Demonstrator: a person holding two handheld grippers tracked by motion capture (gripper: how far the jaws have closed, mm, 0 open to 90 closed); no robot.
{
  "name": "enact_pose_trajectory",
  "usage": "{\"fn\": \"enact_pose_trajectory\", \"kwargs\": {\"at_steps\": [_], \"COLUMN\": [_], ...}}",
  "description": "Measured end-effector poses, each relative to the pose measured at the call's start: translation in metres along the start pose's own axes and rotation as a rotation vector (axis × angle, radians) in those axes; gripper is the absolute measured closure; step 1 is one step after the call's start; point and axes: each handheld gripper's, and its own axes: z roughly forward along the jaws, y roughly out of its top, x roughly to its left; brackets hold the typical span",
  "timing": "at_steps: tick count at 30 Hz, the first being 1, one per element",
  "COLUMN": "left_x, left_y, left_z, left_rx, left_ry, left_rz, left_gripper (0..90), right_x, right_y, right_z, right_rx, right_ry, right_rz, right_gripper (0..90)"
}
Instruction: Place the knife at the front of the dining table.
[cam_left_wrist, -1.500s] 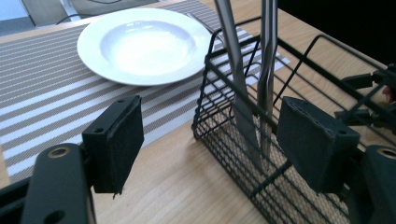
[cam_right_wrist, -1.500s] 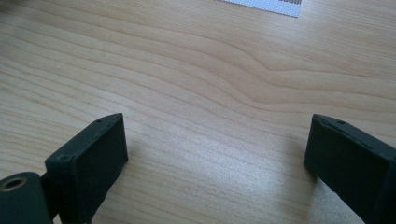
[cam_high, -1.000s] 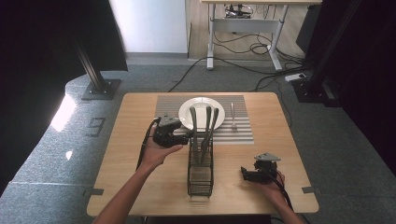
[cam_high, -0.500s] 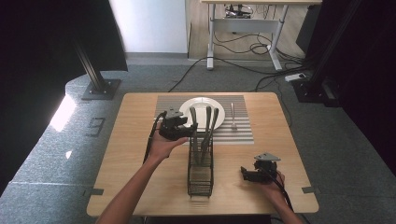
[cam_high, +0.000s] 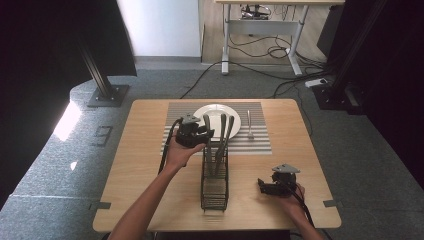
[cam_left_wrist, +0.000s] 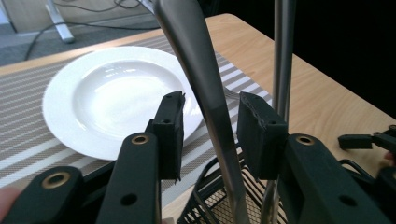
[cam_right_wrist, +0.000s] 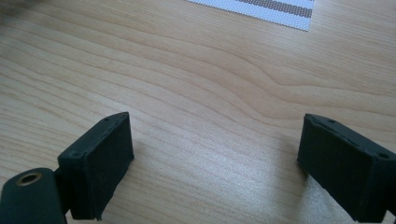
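Left gripper view: my left gripper (cam_left_wrist: 210, 126), jaws just closing, straddles but doesn't yet pinch a utensil handle (cam_left_wrist: 205, 88) mid-frame; next I squeeze and lift from the wire caddy (cam_high: 215, 180).

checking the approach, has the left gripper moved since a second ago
Yes. In the high view the left gripper has shifted right, toward the wire rack, closing its gap to the upright utensil handle. Its jaws have been closing around that handle, not yet pressing.

Even, soft daylight on the table (cam_high: 150, 150), dark surroundings, slight glare on the plate (cam_left_wrist: 112, 93), blurred foreground handle (cam_left_wrist: 196, 60).
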Motion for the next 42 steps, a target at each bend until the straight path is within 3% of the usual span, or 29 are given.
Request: {"fn": "enact_pose_trajectory", "kwargs": {"at_steps": [9, 16, 21, 28, 31, 35, 42], "left_x": [0.004, 0.015, 0.018, 0.023, 0.024, 0.024, 0.017], "left_y": [0.0, -0.002, -0.005, -0.005, -0.004, -0.004, 0.003], "left_z": [0.002, 0.003, 0.003, 0.001, -0.001, -0.003, -0.016], "left_rx": [0.003, -0.01, -0.029, -0.071, -0.05, -0.067, -0.16], "left_ry": [-0.054, -0.149, -0.183, -0.198, -0.199, -0.207, -0.212], "left_rz": [-0.028, -0.112, -0.14, -0.177, -0.162, -0.157, -0.132], "left_gripper": [75.2, 78.8, 80.2, 82.8, 83.2, 83.3, 83.7], "right_x": [-0.001, 0.0, -0.001, -0.001, -0.001, -0.001, -0.001], "right_y": [0.0, 0.0, 0.0, 0.0, 0.0, 0.0, 0.0], "right_z": [0.0, 0.0, 0.0, 0.0, 0.0, 0.0, 0.0], "right_rx": [0.003, 0.001, 0.003, 0.005, 0.005, 0.003, 0.002], "right_ry": [0.006, 0.003, 0.008, 0.008, 0.008, 0.008, 0.009], "right_rz": [0.004, 0.0, 0.003, 0.003, 0.003, 0.003, 0.003], "right_gripper": [10.5, 10.8, 10.8, 10.9, 11.0, 11.2, 11.2]}}
